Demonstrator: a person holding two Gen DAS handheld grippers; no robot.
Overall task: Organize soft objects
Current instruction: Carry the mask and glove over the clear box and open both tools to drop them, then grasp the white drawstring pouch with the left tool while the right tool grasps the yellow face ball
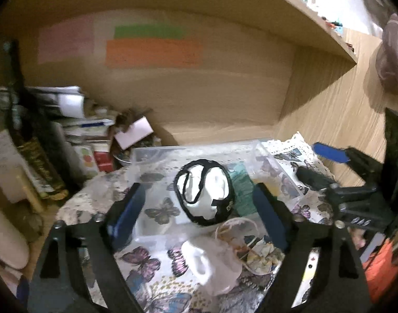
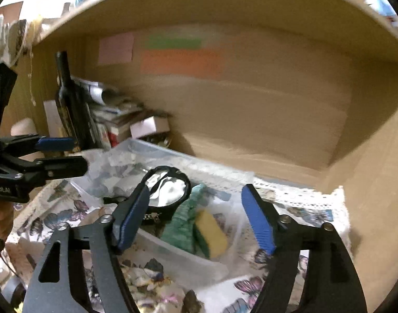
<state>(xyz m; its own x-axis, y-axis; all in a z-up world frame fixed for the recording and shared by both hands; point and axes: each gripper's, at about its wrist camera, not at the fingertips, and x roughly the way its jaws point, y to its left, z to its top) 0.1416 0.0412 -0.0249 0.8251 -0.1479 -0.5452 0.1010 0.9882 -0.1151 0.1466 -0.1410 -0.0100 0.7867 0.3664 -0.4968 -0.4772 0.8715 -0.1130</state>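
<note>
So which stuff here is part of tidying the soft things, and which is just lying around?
Job:
clear plastic bin
black-and-white soft item
green cloth
yellow sponge
white soft piece

Lying about:
dark bottle
paper stack
butterfly tablecloth

— Any lettering readable?
— Only white print, roughly "RoboLAI", cut off at the frame edge, on the black plastic body of the left gripper (image 2: 60, 154) in the right wrist view.
— And the gold label on the dark glass bottle (image 1: 34, 154)?
— Too blurred to read.
</note>
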